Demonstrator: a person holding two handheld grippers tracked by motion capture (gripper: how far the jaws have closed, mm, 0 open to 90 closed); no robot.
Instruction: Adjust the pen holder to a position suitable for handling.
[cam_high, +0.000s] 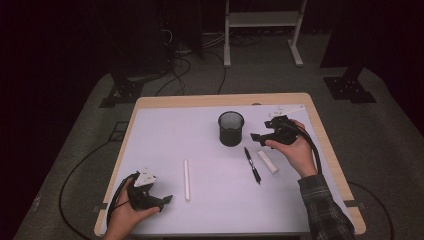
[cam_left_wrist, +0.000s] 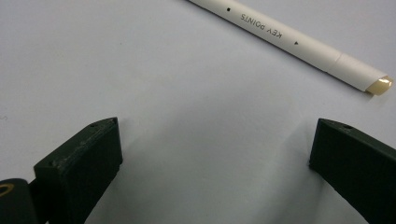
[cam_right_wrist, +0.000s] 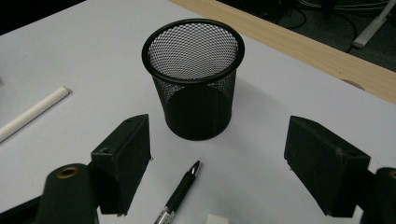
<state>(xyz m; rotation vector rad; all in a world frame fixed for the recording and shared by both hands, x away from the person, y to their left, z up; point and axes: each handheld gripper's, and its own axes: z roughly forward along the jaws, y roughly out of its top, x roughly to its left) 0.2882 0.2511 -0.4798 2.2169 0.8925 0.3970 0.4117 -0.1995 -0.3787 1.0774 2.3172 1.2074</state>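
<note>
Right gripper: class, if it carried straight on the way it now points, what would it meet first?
Most likely the mesh cup, which stands upright straight ahead between the open jaws of the right gripper. The pen lies lower, on the table, and might be passed over; depth is hard to judge.

Bare mat lies between the left gripper fingers; a mesh cup blocks the right gripper ahead.

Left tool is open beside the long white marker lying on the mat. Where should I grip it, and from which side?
Grip the long white marker at mid-barrel, coming straight down from above with the left tool turned so its jaws straddle the barrel crosswise. It lies flat on the white mat, slim and round, with bare mat on both sides.
</note>
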